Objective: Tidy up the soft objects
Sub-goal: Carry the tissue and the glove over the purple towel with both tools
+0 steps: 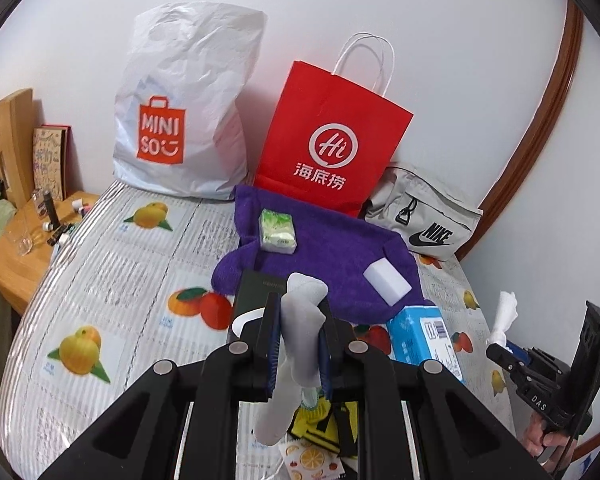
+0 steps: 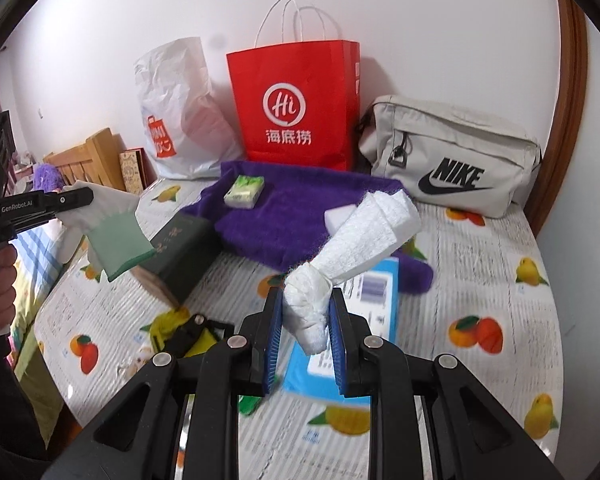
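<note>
I had the glove [image 1: 300, 332] pinched near its middle between the pads of the left gripper [image 1: 300, 344], jaws nearly closed on the fabric. The hold sat mid-length, I judged, so that both ends hung free and nothing dragged on the table; the cuff end drooped below the jaws. The glove was grey-white knit with a pale green cuff [image 2: 118, 244], limp and creased. It hung in the air above the near edge of the towel [image 1: 328, 256].

The right gripper [image 2: 306, 328] was clamped on a tissue wad [image 2: 312, 304], twisted into a knot at the grip and fanning out above it, white and embossed. It too was held clear of the table, just beside the towel's right corner.

On the towel, purple and plush, lay a green tissue pack [image 1: 278, 232] and a white sponge [image 1: 387, 282]. A dark box [image 1: 260, 292] sat at the towel's left corner, a blue pack [image 1: 424, 332] at its near right. Behind the towel stood a red bag [image 1: 328, 140], with a white bag [image 1: 184, 104] to its left and a grey pouch [image 1: 424, 216] to its right.

My reading: both items were lifted for sorting, destination not yet evident.
</note>
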A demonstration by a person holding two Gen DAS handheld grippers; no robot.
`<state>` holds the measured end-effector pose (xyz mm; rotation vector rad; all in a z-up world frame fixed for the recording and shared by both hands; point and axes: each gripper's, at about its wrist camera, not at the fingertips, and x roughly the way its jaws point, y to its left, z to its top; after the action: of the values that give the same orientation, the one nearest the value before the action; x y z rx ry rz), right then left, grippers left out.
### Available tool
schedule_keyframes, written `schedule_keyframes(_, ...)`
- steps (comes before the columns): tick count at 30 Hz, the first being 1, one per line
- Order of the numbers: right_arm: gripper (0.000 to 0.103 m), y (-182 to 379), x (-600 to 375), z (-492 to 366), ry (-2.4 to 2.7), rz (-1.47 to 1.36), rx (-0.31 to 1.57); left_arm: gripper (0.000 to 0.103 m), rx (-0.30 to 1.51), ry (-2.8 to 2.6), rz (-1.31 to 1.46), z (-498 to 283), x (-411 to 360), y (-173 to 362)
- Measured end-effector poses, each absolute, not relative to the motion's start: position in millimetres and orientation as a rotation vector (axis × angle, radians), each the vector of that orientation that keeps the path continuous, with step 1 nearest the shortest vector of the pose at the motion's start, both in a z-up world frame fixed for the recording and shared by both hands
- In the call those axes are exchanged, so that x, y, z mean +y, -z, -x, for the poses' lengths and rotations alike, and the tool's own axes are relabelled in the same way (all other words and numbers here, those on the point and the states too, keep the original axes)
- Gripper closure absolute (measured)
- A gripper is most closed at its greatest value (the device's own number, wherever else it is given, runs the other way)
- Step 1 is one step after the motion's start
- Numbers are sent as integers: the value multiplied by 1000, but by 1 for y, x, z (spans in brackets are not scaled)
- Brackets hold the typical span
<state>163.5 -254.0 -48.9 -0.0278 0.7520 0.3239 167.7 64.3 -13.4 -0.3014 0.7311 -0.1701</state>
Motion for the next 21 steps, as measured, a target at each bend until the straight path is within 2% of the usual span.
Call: schedule_keyframes(21,81,64,-248,-284,-338,25,800,87,766,155,274,-263,57,15)
